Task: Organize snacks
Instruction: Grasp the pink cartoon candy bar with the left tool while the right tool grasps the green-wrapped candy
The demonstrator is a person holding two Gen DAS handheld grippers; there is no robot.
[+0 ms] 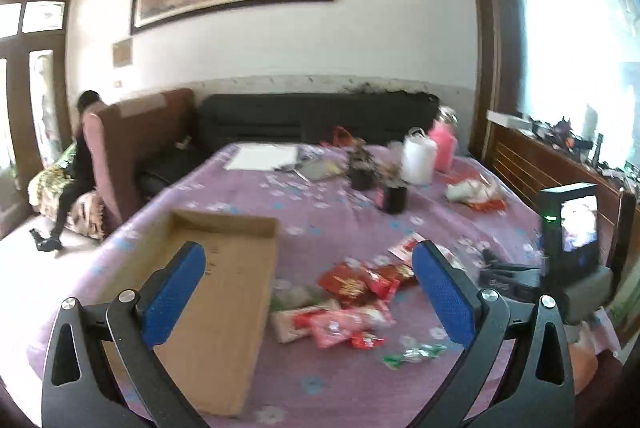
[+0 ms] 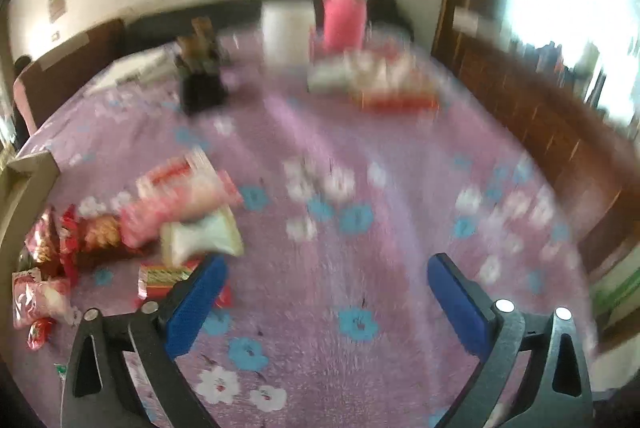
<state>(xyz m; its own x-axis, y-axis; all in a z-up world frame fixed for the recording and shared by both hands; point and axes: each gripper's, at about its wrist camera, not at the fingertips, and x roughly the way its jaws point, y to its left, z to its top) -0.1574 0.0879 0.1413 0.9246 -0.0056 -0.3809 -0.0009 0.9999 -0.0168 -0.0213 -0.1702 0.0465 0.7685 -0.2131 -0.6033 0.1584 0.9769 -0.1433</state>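
Note:
A pile of red, pink and white snack packets (image 1: pixel 352 304) lies on the purple flowered tablecloth (image 1: pixel 320 212), right of a shallow cardboard box (image 1: pixel 224 292). My left gripper (image 1: pixel 308 288) is open and empty, held above the box's right edge and the pile. In the right wrist view the same snack pile (image 2: pixel 132 228) lies at the left. My right gripper (image 2: pixel 326 292) is open and empty over bare cloth to the right of the pile. That view is motion-blurred. The right gripper body (image 1: pixel 568 228) shows at the right of the left wrist view.
At the table's far side stand a white container (image 1: pixel 418 156), a pink bottle (image 1: pixel 444 144), dark pots with dried plants (image 1: pixel 376 180), papers (image 1: pixel 264 156) and a white-and-red bag (image 1: pixel 476 194). A wooden bench (image 1: pixel 560 168) lies right; sofas behind.

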